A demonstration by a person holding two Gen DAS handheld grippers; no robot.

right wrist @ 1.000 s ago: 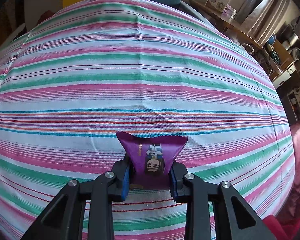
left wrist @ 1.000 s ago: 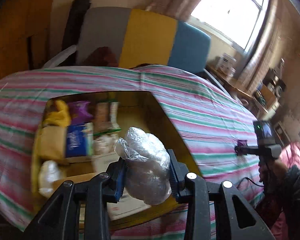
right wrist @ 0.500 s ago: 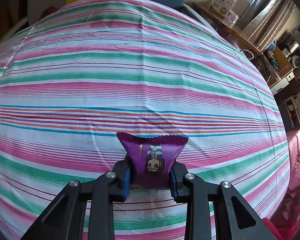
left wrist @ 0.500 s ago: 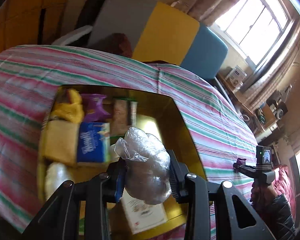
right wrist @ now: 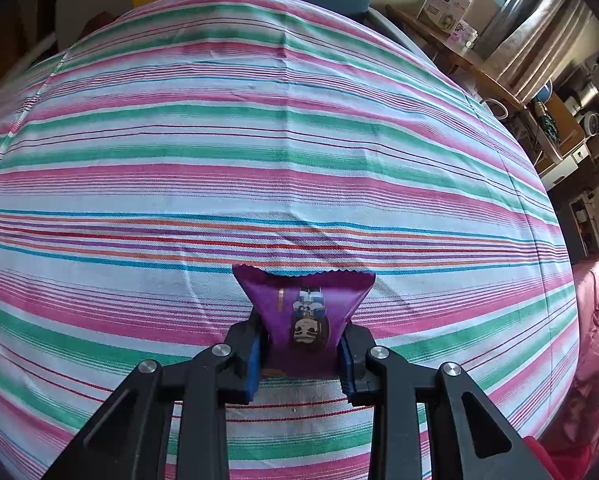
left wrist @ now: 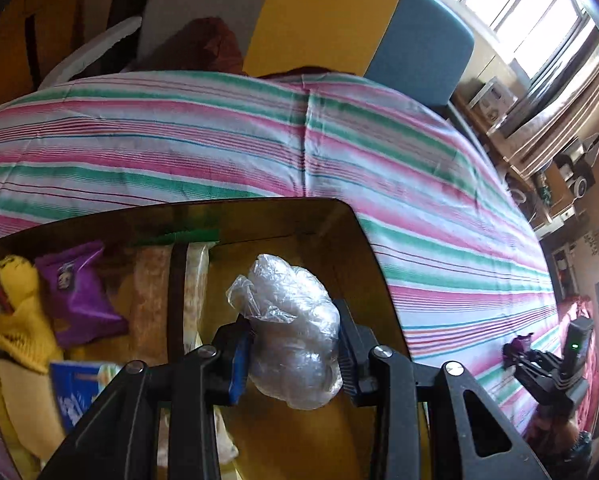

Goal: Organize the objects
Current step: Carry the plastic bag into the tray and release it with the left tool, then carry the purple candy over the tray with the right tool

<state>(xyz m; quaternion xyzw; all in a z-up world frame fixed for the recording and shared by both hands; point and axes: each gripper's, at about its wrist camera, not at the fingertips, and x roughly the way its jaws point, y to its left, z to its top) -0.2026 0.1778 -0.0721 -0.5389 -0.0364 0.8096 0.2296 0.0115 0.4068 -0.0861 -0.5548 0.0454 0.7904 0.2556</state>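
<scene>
Left wrist view: left claw is clenching a crumpled plastic bag above the yellow box; lowering it into bare floor before releasing seems wise. Right claw, beyond the box, is gripping a purple packet.

Obscured / unresolved regions

Yellow box: near end cut by frame bottom; blue packet motion-blurred, print unreadable. Purple sachet: lower end hidden between fingers.
</scene>
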